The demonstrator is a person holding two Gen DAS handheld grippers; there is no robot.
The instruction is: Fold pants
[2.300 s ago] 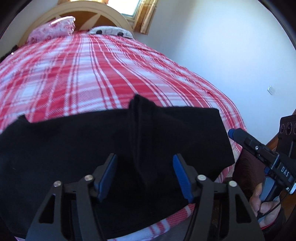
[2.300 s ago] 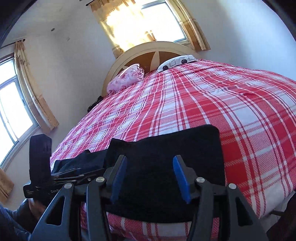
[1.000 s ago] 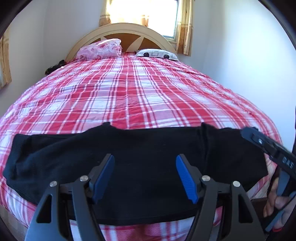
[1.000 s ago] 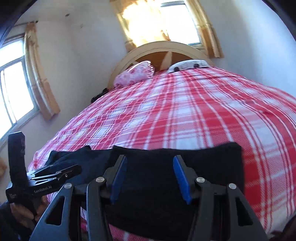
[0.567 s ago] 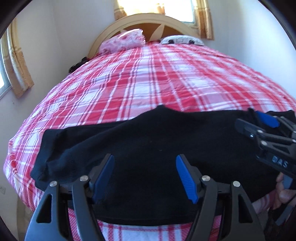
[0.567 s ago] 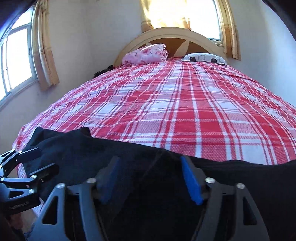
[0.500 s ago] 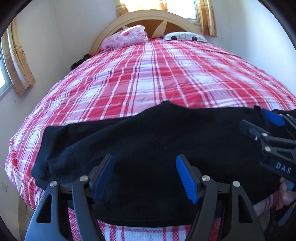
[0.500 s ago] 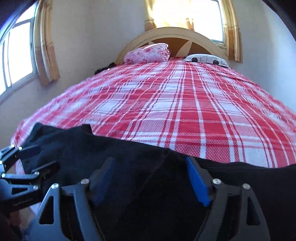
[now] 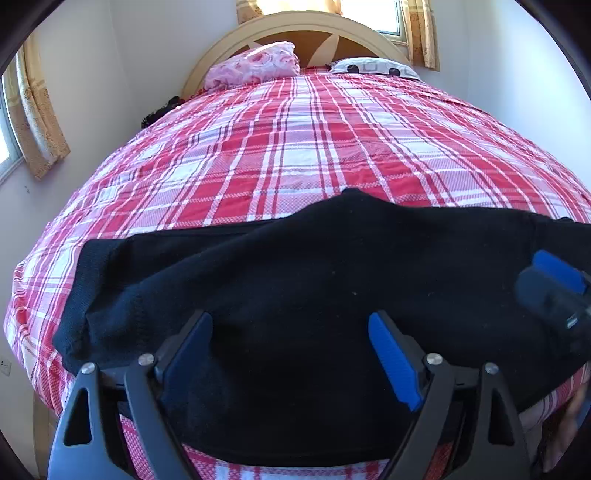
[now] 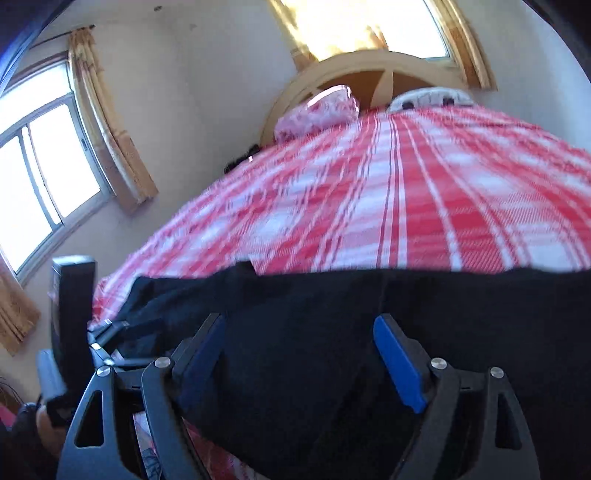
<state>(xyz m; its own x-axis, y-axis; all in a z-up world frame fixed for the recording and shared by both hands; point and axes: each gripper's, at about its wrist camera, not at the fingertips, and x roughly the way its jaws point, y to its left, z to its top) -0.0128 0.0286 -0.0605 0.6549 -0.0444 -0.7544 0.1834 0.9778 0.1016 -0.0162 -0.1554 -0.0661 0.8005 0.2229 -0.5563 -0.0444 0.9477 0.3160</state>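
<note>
Black pants [image 9: 332, 266] lie flat across the near edge of the bed, folded lengthwise, with one end at the left. My left gripper [image 9: 291, 332] hovers over their middle; its jaws are opening, and the blue pads stand wide apart without pressing the cloth. My right gripper [image 10: 299, 332] is open over the pants [image 10: 443, 302] further right, nothing pinched. One blue fingertip [image 9: 557, 271] of the right gripper shows at the right edge of the left wrist view. The left gripper [image 10: 110, 332] shows at the lower left of the blurred right wrist view.
The bed's red plaid cover [image 9: 314, 147] stretches back to a curved headboard [image 9: 306, 33]. A pink pillow [image 9: 255, 70] and a white patterned pillow [image 9: 373, 66] lie there. A curtained window [image 10: 44, 166] is on the left wall. The bed's foot edge runs just under the grippers.
Both grippers' jaws have spread wider than a second ago. Both views have swung left along the pants and dropped closer to the cloth. The pants lie as before.
</note>
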